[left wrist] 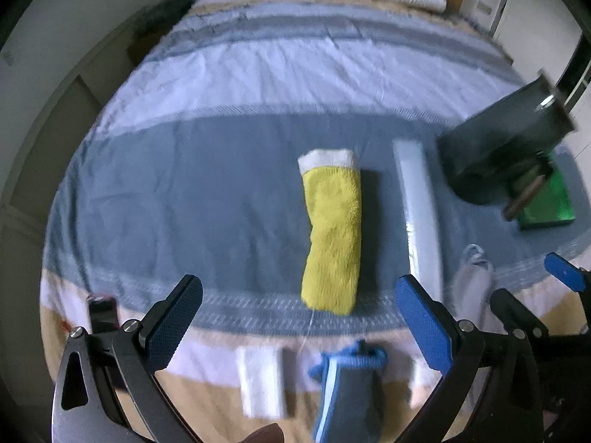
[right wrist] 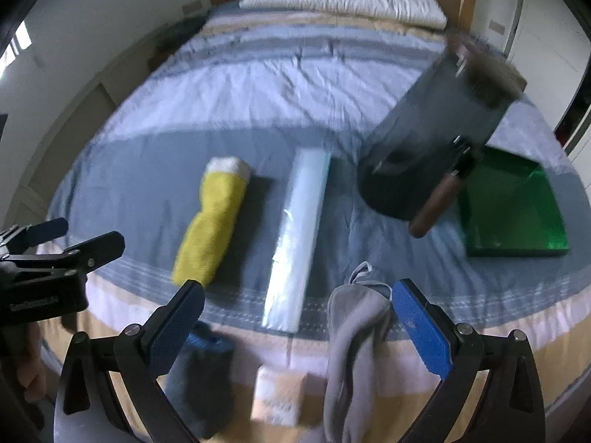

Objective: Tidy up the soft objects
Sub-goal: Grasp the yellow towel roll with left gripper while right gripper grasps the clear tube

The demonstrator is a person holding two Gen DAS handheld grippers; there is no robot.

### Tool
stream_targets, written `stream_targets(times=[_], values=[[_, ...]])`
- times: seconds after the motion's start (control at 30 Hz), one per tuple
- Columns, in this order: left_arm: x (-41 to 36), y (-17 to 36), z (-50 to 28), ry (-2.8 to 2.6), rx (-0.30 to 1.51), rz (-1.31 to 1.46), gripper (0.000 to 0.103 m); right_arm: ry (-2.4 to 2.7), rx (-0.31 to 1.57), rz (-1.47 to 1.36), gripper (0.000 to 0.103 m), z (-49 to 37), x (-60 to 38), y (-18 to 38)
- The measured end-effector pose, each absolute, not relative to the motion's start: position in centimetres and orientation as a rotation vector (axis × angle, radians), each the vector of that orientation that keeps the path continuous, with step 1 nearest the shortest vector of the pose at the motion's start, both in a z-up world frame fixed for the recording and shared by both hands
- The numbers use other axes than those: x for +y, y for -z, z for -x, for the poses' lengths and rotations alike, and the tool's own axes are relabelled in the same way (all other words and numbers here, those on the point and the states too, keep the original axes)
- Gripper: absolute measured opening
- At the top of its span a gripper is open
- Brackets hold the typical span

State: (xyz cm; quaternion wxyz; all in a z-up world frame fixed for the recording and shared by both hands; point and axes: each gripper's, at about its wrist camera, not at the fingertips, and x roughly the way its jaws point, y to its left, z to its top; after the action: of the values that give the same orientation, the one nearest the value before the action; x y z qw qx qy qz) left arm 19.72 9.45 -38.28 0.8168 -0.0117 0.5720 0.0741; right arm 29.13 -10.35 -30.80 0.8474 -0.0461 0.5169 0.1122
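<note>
Hovering over the foot of the striped bedspread (left wrist: 229, 199), both tools hang empty: the left gripper (left wrist: 299, 319) has its blue pads spread wide with nothing between them, and the right gripper (right wrist: 299, 319) gapes just as wide, gripping nothing. Landmark is the rolled yellow towel (left wrist: 334, 232) lying on the blue band. Just right of it lies a clear plastic pack (left wrist: 419, 206); farther right a grey sock (right wrist: 354, 336), a dark cylinder (right wrist: 432, 140) and a green tray (right wrist: 513, 210). Nearer the bed's edge than the towel sit a blue-trimmed dark sock (left wrist: 349, 391) and a folded white cloth (left wrist: 262, 380).
</note>
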Motion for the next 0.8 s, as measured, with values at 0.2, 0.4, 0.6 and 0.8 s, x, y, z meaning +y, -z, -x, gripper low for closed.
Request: stream_targets(times=[0.2,0.4,0.6,0.8], values=[[8.6,44.3,-24.1,-0.190,1.299,-0.012,0.102,-0.220,1.137,0.177,0.103,-34.0,-9.6,36.8],[8.4,47.8,-27.1,-0.192,1.357,-0.011,0.102,-0.231,1.151,0.202,0.103,-36.0,-8.8,39.5],[8.2,49.9,-28.9,-0.193,1.388,-0.062,0.102,-0.241,1.183,0.213,0.103,-37.5,-8.0,42.4],[8.3,51.8,-30.0,-0.190,1.411,-0.065,0.102,-0.238,1.222,0.216,0.103,-38.4,-7.2,45.3]])
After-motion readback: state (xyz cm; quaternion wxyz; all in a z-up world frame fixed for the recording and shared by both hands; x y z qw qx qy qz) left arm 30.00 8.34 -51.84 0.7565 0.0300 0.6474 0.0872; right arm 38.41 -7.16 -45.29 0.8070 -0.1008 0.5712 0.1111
